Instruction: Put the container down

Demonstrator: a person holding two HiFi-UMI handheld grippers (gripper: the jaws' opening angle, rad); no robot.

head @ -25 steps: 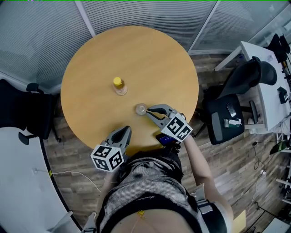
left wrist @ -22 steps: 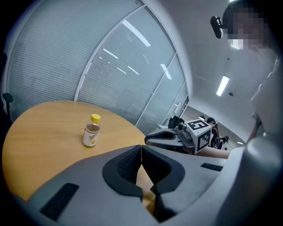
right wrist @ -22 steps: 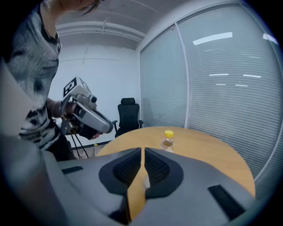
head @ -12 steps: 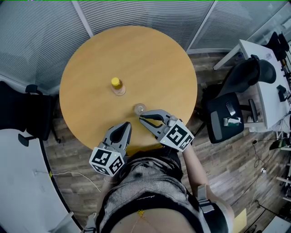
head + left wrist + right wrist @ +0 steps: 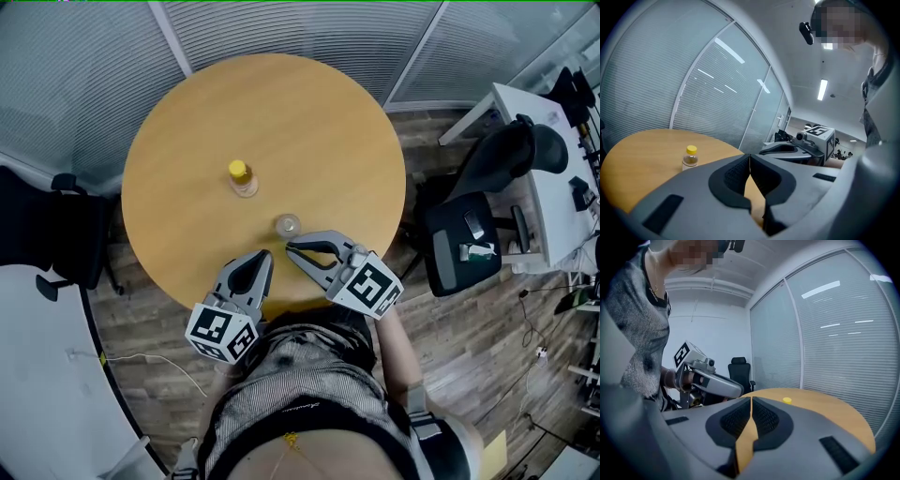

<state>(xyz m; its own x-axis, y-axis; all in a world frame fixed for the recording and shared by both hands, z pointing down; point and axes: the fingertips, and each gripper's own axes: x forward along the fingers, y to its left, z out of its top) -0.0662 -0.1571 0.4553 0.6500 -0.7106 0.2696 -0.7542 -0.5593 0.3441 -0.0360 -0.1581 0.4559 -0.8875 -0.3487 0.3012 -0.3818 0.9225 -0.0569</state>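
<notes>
A small clear container [image 5: 288, 225] stands upright on the round wooden table [image 5: 309, 122], free of both grippers. Behind it stands a bottle with a yellow cap [image 5: 242, 177], which the left gripper view also shows as the bottle [image 5: 690, 157]. My right gripper [image 5: 289, 247] hovers just short of the container, towards the person, shut with nothing in it; its pads meet in the right gripper view [image 5: 751, 401]. My left gripper [image 5: 266, 253] hangs over the table's near edge, also shut and empty [image 5: 750, 161]. Neither gripper view shows the small container.
A black office chair [image 5: 467, 239] stands right of the table, with a white desk [image 5: 539, 178] beyond it. Another dark chair [image 5: 47, 234] is at the left. Glass partitions with blinds [image 5: 84, 66] close off the far side.
The right gripper has drawn back from beside the small container towards the person and risen. The left gripper has lifted a little. The container and bottle stay put.
</notes>
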